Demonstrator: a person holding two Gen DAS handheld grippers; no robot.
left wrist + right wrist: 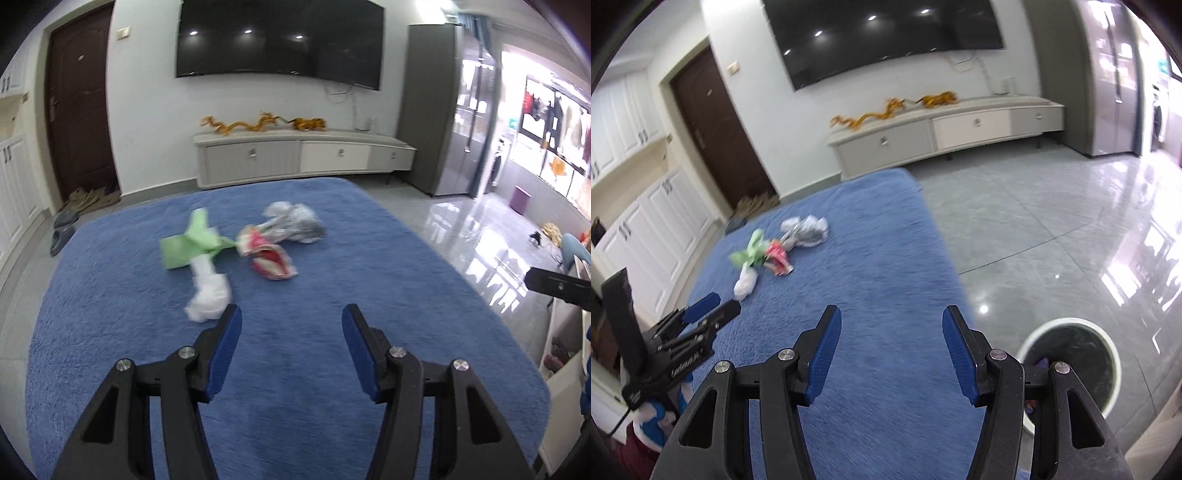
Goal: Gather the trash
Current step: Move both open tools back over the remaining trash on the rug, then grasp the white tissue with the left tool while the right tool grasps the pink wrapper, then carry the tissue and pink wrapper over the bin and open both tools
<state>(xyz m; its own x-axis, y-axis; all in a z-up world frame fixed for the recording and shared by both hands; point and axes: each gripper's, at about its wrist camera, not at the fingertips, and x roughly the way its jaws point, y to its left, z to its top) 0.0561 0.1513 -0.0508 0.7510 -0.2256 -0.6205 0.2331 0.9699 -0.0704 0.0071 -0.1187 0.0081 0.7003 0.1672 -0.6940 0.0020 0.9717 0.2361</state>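
Four pieces of trash are seen lying in a loose cluster on the blue fleece cover (332,258) of a desk. In the left wrist view the white paper wad (208,295) lies nearest, at about 11 o'clock from the left gripper (291,319) and just beside its left finger. The green wrapper (188,243) is found beyond it, touching it, and the red-and-white packet (269,254) and the silver foil bag (295,221) are set further out toward 12 o'clock.

Both grippers are held wide apart with nothing between the blue pads; the right gripper (890,321) is carried over the near part of the cover, well apart from the cluster. A round white-rimmed bin (1071,363) is seen on the floor at about 4 o'clock in the right wrist view.

All the pieces are judged to be very light, soft and easily crushed. The paper wad is best pinched across its bunched middle, where the folds give bulk. The foil bag is likely to be slippery, so a crumpled ridge should be taken rather than a flat face. Pile from the fleece could be caught if the pads are pressed too low.
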